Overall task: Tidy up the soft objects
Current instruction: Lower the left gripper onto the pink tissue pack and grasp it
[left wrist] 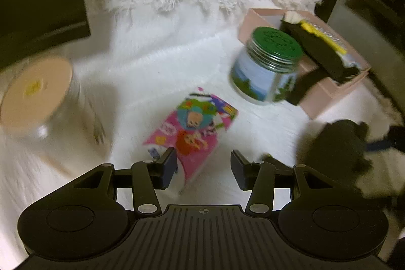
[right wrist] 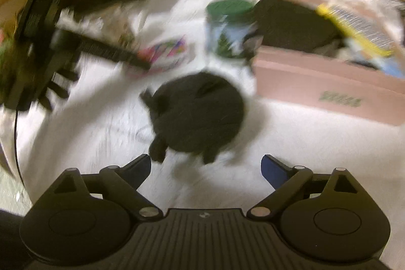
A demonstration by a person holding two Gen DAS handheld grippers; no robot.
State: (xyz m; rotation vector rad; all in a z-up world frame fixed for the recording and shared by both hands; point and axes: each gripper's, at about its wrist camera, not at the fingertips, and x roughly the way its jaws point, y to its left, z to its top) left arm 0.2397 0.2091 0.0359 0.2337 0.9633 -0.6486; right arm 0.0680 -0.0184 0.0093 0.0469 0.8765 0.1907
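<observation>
Left gripper [left wrist: 203, 168]: jaws open, holding nothing, pink packet [left wrist: 195, 133] lies between them.
Black soft toy [right wrist: 197, 115]: round, dark, blurry, lying mid white fluffy rug [right wrist: 303, 143], near the pink box [right wrist: 329, 82].
Right gripper [right wrist: 206, 168]: jaws wide open, empty.

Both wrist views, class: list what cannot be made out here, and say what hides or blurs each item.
- Pink box contents: in the left wrist view, dark fabric covers most of the inside.
- Black soft object: motion blur in the right wrist view hides its shape and type.
- Print on the pink packet: blurred in both views, partly behind the left hand-held gripper.
- Box label: smeared, unreadable.
</observation>
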